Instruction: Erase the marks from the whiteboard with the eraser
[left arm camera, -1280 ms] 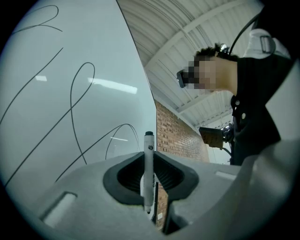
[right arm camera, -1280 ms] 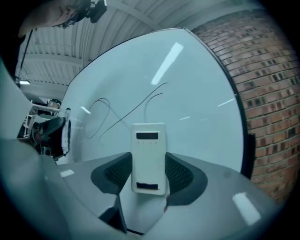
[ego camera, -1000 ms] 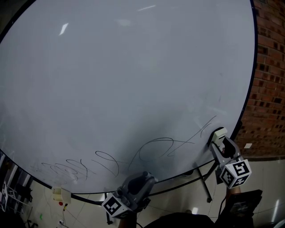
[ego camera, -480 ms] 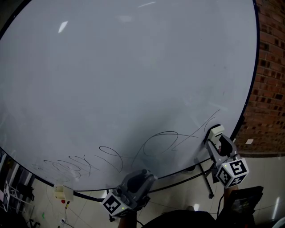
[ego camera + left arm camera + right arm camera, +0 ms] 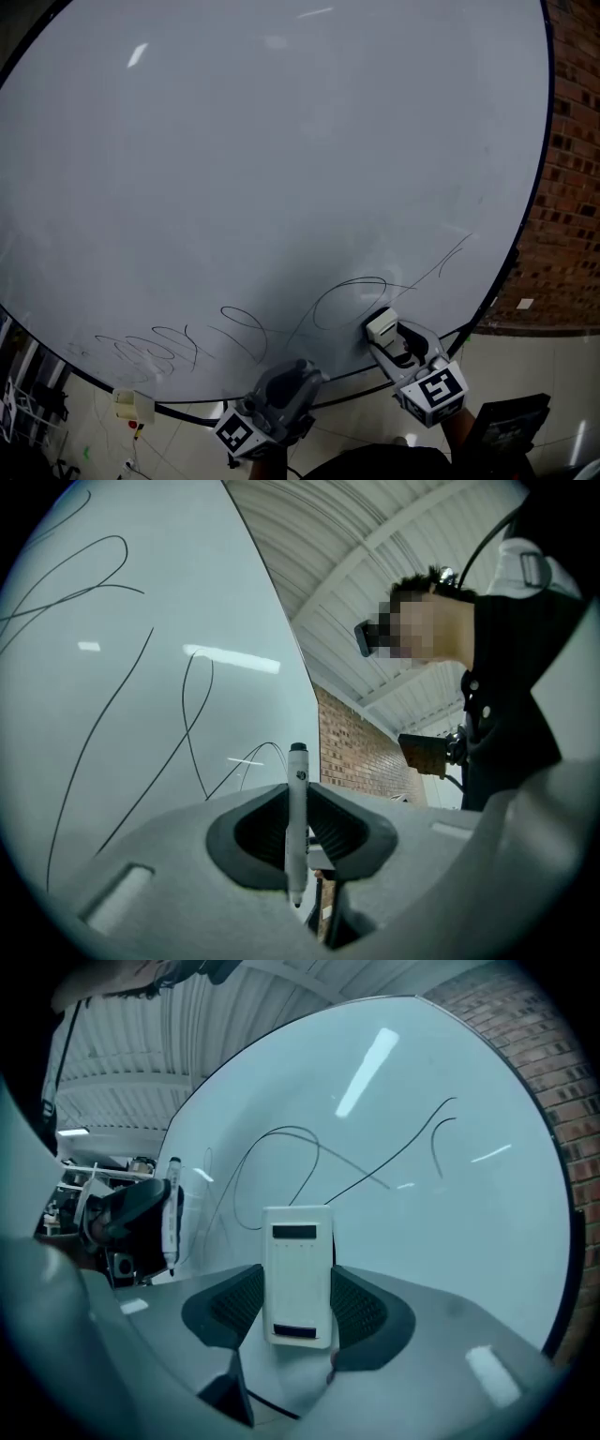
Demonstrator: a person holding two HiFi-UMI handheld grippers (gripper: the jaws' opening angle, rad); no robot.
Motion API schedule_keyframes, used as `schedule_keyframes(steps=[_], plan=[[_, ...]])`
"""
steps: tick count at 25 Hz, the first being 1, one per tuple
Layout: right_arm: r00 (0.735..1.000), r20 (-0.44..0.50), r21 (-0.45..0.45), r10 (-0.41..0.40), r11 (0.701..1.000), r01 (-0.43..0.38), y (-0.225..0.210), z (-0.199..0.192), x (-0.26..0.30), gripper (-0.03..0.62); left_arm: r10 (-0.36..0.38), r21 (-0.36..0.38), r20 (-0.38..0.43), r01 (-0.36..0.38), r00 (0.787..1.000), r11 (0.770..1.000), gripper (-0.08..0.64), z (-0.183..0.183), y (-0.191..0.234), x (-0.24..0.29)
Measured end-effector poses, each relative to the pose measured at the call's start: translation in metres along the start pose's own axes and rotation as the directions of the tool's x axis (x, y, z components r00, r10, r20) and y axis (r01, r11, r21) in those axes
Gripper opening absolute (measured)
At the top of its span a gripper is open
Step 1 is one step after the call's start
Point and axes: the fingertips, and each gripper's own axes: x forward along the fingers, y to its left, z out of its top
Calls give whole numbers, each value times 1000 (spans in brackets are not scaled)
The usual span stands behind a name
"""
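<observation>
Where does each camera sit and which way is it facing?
Head view: on the person's head, facing the whiteboard; the left gripper and right gripper show below.
Left gripper view: on the left gripper, looking along jaws shut on a marker, whiteboard at left; the person's torso shows.
Right gripper view: on the right gripper, facing the whiteboard past its eraser.
Both gripper views share the scribbled lines.

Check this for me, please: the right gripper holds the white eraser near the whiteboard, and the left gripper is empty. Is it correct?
Not quite. The left gripper is not empty: its jaws are shut on a marker, as the left gripper view shows. The right gripper does hold the white eraser near the whiteboard.
</observation>
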Motion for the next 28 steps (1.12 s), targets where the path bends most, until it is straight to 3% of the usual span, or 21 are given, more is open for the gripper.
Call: schedule_keyframes(steps=[2,5,9,14,23,28], plan=[[999,-23,-11,33,999,-34,8,-4,4,225,-7,-4,3,7,1000,1000,61,-1,0,3],[1000,-10,-26,20,999,-20,-5,4,-3,225,-28,-7,4,28,1000,1000,61,-3,-2,9],[996,51,33,-76,997,75,-53,28,-27,227,-39,-9,12,39,999,999,61,-2,-3,12],[972,142,112,-187,979,172,-101,58,-54,225,-35,-7,14,35,999,999,61,-1,-2,12],[956,139,100,-259,964,247,-101,58,-55,225,-20,-6,2,20,1000,1000,61,-1,-1,5],[969,137,145,-205,972,185,-75,55,-42,225,-16,-5,-5,16,1000,1000,61,-1,1,1]])
